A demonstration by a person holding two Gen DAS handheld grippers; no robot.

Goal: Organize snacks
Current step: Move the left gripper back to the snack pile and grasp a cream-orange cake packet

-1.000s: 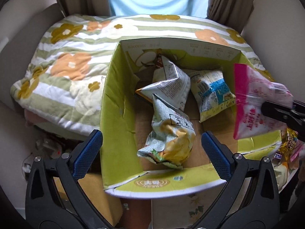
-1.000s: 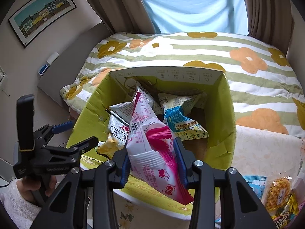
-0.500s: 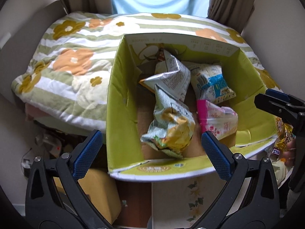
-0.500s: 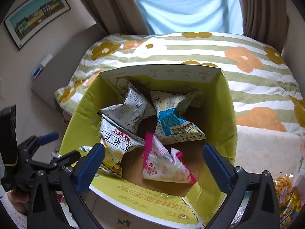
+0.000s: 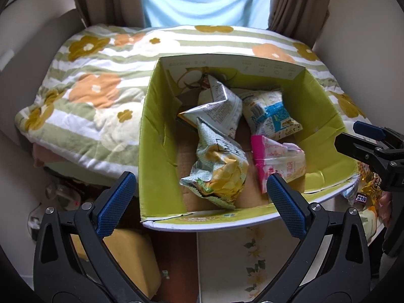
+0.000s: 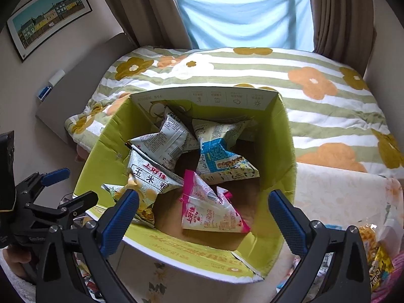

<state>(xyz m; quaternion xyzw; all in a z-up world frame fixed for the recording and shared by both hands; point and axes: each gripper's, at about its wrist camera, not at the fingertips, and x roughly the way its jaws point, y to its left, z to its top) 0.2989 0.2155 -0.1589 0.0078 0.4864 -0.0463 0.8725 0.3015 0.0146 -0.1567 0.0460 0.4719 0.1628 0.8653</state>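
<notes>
A green-lined cardboard box stands open against the bed. Inside lie a pink snack bag, a yellow-green corn-roll bag, a silver bag and a blue-and-white bag. My right gripper hangs wide open over the box's near edge, above the pink bag, with nothing between its fingers. It also shows at the box's right side. My left gripper is open and empty at the near left corner.
A striped, flowered blanket covers the bed behind the box. Several loose snack packets lie on a pale cloth to the right. A yellow block sits low at the left. Curtains and a walled corner close in behind.
The right gripper was shut on the pink bag over the box; it opened wide and the bag dropped onto the box floor. The left gripper stayed open.
</notes>
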